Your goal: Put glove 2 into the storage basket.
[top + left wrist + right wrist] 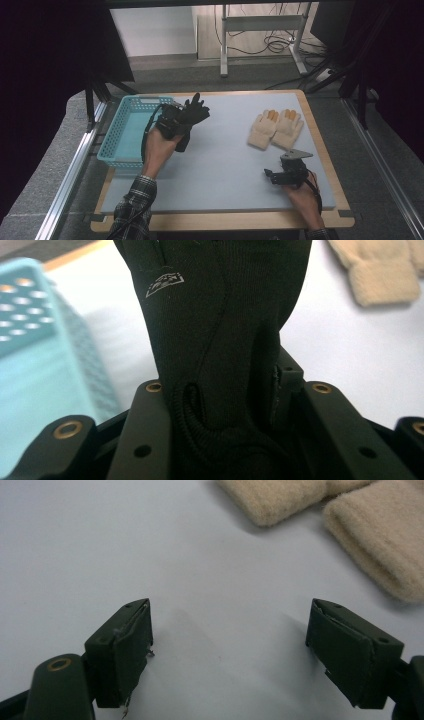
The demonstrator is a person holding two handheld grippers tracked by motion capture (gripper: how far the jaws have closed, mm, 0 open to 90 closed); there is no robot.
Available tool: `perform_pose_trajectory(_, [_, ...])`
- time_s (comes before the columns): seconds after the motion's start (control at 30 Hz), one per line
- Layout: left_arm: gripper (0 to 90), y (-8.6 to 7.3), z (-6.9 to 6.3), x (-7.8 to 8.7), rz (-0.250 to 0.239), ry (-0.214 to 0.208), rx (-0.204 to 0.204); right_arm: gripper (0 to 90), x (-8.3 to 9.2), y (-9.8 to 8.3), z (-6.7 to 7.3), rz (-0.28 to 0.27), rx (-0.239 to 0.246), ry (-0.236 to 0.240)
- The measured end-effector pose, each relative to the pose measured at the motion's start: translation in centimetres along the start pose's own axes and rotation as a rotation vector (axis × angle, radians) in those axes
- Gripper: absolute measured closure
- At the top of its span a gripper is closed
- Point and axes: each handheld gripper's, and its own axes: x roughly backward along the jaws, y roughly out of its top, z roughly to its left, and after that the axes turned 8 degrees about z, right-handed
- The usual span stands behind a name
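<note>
My left claw (192,112) is clamped tight on a black glove (196,109), cuff end pinched between the jaws, fingers sticking up and away. It's lifted off the desk (220,165), hanging just beside the right rim of the blue basket (116,135). The basket looks bare inside as far as I can see, so nothing is sorted yet, I'd say; the drop into the basket is likely next. The pair of beige gloves (276,129) lies flat side by side at the right far part of the desk, untouched; both are left to do. My right claw (272,176) sits low over the mat near them, jaws spread wide, holding nothing.

Surface: pale grey mat on a wood-edged desk, nothing else on it. Room: dark curtains either side, metal rails along the desk, grey floor, a table frame and loose cables beyond.
</note>
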Motion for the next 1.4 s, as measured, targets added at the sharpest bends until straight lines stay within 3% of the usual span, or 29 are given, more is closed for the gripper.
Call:
perform_pose_trajectory(0.33, [63.7, -0.2, 4.1, 2.5, 0.008, 0.114, 0.076, 18.4, 0.0, 0.0, 0.0, -0.001, -0.001, 0.001])
perform_pose_trajectory(0.63, [63.0, -3.2, 9.9, 3.3, 0.063, 0.198, 0.201, 18.4, 0.0, 0.0, 0.0, 0.000, 0.000, 0.001])
perform_pose_trajectory(0.73, [62.7, -4.4, 11.6, 2.6, 0.099, 0.217, 0.233, 18.3, 0.0, 0.0, 0.0, 0.000, -0.002, 0.001])
perform_pose_trajectory(0.9, [62.0, -5.9, 13.7, 0.4, 0.167, 0.207, 0.292, 18.4, 0.0, 0.0, 0.0, -0.001, -0.001, 0.001])
perform_pose_trajectory(1.03, [61.7, -6.4, 15.0, -1.6, 0.236, 0.229, 0.308, 18.3, 0.0, 0.0, 0.0, -0.001, -0.001, 0.002])
perform_pose_trajectory(1.27, [61.1, -6.2, 15.6, -4.2, 0.332, 0.314, 0.275, 18.4, 0.0, 0.0, 0.0, -0.002, -0.001, 0.002])
perform_pose_trajectory(1.4, [59.9, -6.1, 16.0, -5.1, 0.375, 0.389, 0.245, 18.4, 0.0, 0.0, 0.0, -0.002, -0.001, 0.002])
